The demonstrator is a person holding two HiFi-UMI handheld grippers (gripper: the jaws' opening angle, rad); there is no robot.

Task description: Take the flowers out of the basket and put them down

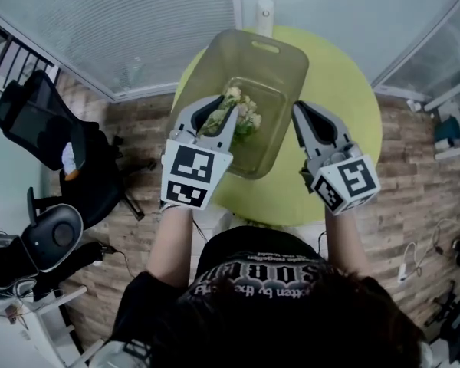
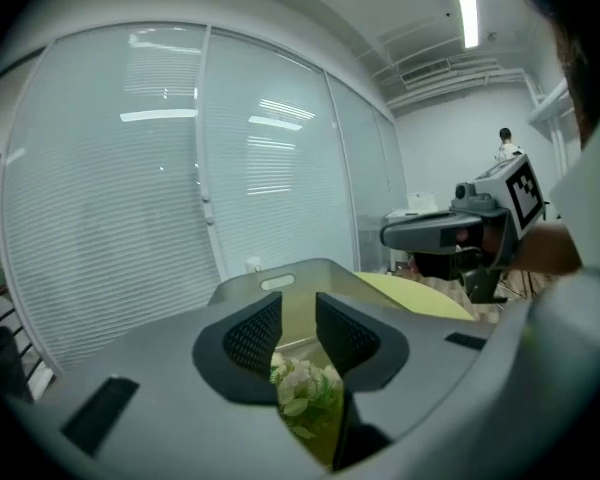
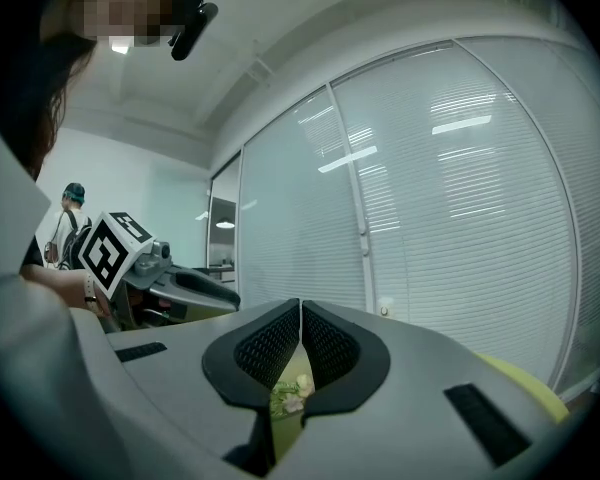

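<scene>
A small bunch of pale flowers with green leaves [image 1: 241, 113] lies inside a translucent olive basket [image 1: 280, 60] on a round green table [image 1: 345, 90]. My left gripper [image 1: 224, 107] hangs over the basket's left half. Its jaws stand a little apart, and the flowers [image 2: 302, 388] show below the gap without the pads touching them. My right gripper [image 1: 297, 107] is held at the basket's right wall, its jaws closed together with nothing between them. In the right gripper view the flowers [image 3: 292, 393] peek out under the closed jaws.
A black office chair [image 1: 46, 129] stands on the wood floor to the left of the table. Glass walls with blinds [image 1: 123, 29] run behind the table, and a white post [image 1: 264, 10] rises at its far edge. A person [image 2: 505, 146] stands far off.
</scene>
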